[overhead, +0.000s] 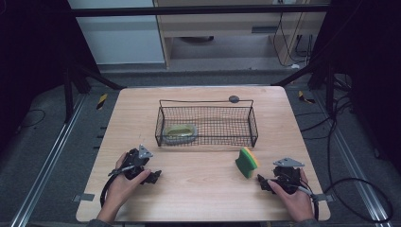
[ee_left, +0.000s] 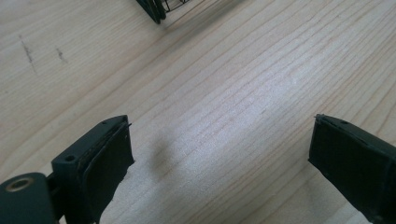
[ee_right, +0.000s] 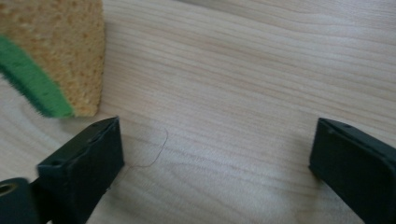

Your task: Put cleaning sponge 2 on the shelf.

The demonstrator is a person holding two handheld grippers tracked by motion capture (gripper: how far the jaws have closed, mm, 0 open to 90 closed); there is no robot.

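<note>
Sponge: the sponge (overhead: 247,162), yellow with a green scouring face, stands on edge on the counter (overhead: 198,189), just ahead and to the inner side of our right claw (overhead: 263,183). In the right gripper view the sponge (ee_right: 56,56) sits beyond the left jaw, outside the gap.

Right claw: our right hand (overhead: 293,194) rests near the front edge of the counter (ee_right: 243,93). The right claw (ee_right: 215,158) has its jaws wide apart with only bare wood between them; nothing is gripped.

Left claw: our left hand (overhead: 124,182) holds the left claw (overhead: 155,176) low over the front left of the counter, pointing inward. In the left gripper view the left claw (ee_left: 219,158) is spread apart and empty over the bare counter (ee_left: 224,93).

Basket: farther back, in the middle of the counter, stands a black wire basket (overhead: 208,124). A corner of the basket (ee_left: 156,9) shows at the top of the left gripper view.

Bowl: a pale green oval bowl (overhead: 180,133) lies inside the basket at its left end.

Step in hand: we judge this to be the approach to the sponge; it lies untouched.

Next move: we think the right claw must shift toward the sponge until its jaws straddle it, then close gently, since the foam will give. The basket beyond looks the likely destination, though we cannot be sure.
</note>
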